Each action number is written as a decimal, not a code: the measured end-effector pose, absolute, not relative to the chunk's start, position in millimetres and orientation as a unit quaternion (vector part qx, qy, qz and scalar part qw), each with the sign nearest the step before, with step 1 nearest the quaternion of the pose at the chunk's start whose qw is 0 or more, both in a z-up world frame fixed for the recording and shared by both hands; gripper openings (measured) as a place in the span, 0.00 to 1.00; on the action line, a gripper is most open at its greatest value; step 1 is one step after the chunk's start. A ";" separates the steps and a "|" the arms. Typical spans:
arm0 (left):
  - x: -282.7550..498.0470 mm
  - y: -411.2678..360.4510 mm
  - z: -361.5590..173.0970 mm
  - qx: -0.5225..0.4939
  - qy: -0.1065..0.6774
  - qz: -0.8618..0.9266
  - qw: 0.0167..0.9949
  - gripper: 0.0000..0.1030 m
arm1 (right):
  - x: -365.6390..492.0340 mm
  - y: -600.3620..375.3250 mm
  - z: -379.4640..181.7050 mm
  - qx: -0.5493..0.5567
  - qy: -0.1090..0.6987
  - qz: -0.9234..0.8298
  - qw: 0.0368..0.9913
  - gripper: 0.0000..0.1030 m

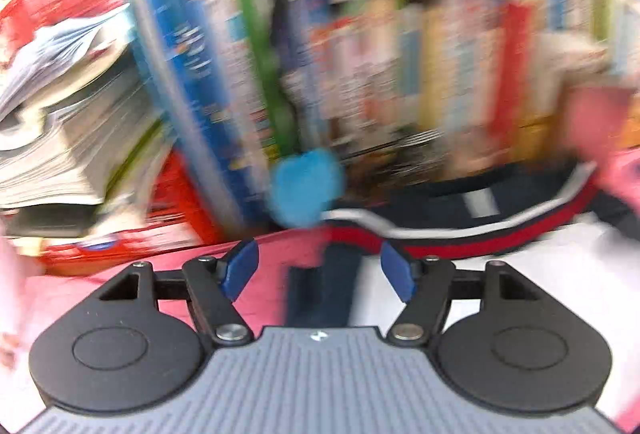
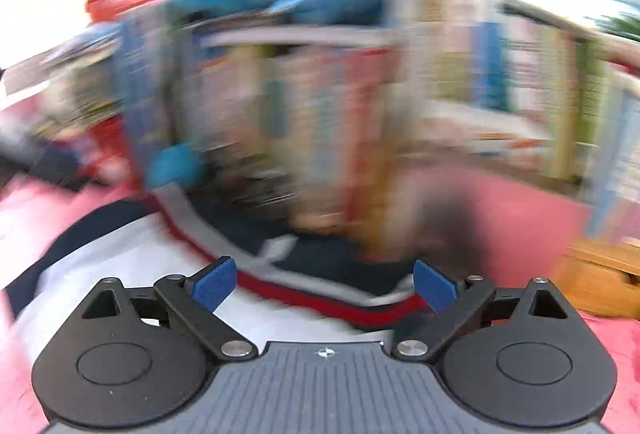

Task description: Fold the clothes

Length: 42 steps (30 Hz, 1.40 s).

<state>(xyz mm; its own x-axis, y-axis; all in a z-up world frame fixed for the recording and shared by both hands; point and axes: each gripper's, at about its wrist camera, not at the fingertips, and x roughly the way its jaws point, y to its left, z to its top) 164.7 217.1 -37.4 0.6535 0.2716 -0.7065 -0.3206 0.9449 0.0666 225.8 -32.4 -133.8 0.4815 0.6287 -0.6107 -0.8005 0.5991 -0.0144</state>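
Observation:
A white garment (image 1: pixel 540 274) with a navy collar trimmed in red and white (image 1: pixel 460 230) lies flat on a pink surface (image 1: pixel 260 286). My left gripper (image 1: pixel 319 268) hovers open just short of the collar's left end, nothing between its blue pads (image 1: pixel 240 270). The right wrist view shows the same garment (image 2: pixel 120 262), its collar band (image 2: pixel 320 300) curving between the blue pads (image 2: pixel 214 288). My right gripper (image 2: pixel 325 288) is open over the collar and grips nothing. Both views are motion-blurred.
A row of upright books (image 1: pixel 360 74) and a stack of magazines (image 1: pixel 60 154) stand close behind the garment. A blue plush toy (image 1: pixel 304 186) hangs down in front of the books. A wooden box (image 2: pixel 600 278) sits at the right on the pink surface.

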 end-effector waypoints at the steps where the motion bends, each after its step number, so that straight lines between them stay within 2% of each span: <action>1: 164.5 208.1 -41.9 -0.038 0.379 0.136 0.915 0.70 | 216.3 -21.8 -141.8 -0.160 0.292 0.440 0.834 0.92; 3: 165.2 191.8 -64.3 -0.045 0.390 0.086 0.916 0.71 | 202.0 -1.6 -164.8 -0.181 0.313 0.487 0.795 0.92; 5: 167.1 186.0 -98.9 -0.034 0.432 0.061 0.899 0.71 | 186.8 11.7 -188.8 -0.216 0.328 0.545 0.741 0.92; 7: 167.2 187.5 -130.9 0.009 0.469 0.063 0.881 0.70 | 184.6 -0.3 -200.2 -0.274 0.293 0.571 0.716 0.92; 9: 158.4 200.2 -140.1 0.042 0.459 0.056 0.886 0.71 | 184.0 -15.4 -210.0 -0.334 0.250 0.590 0.691 0.98; 16: 148.4 249.8 -120.8 0.066 0.464 0.111 0.877 0.70 | 261.3 -85.7 -198.6 -0.370 0.333 0.469 0.729 0.99; 20: 141.2 257.6 -91.1 0.060 0.445 0.153 0.880 0.68 | 247.9 -83.3 -162.0 -0.368 0.311 0.424 0.767 0.99; 23: 143.7 233.6 -72.4 0.033 0.419 0.115 0.900 0.69 | 226.2 -67.9 -170.6 -0.351 0.307 0.443 0.766 1.00; 25: 152.8 206.3 -68.6 0.031 0.409 0.082 0.908 0.73 | 211.5 -57.4 -178.3 -0.341 0.305 0.456 0.764 1.00; 28: 165.3 179.9 -81.3 0.015 0.412 0.048 0.910 0.74 | 189.5 -41.5 -189.8 -0.325 0.302 0.475 0.760 0.99; 30: 166.8 172.8 -109.2 0.047 0.444 0.048 0.893 0.74 | 174.8 -30.9 -197.5 -0.314 0.300 0.488 0.757 0.99; 32: 156.4 183.8 -130.7 0.077 0.471 0.074 0.876 0.75 | 160.1 -20.4 -205.2 -0.303 0.298 0.501 0.754 0.99; 34: 140.4 210.3 -132.2 0.041 0.462 0.077 0.883 0.76 | 183.2 -49.9 -206.2 -0.298 0.325 0.472 0.763 1.00; 37: 137.3 233.5 -112.8 0.034 0.465 0.118 0.876 0.75 | 218.5 -94.2 -199.3 -0.303 0.358 0.420 0.777 1.00; 38: 139.9 234.9 -103.3 0.028 0.457 0.120 0.881 0.70 | 224.2 -102.1 -190.2 -0.316 0.358 0.402 0.781 1.00; 42: 152.5 235.2 -67.5 0.007 0.423 0.119 0.898 0.72 | 226.9 -102.6 -159.8 -0.322 0.327 0.372 0.807 1.00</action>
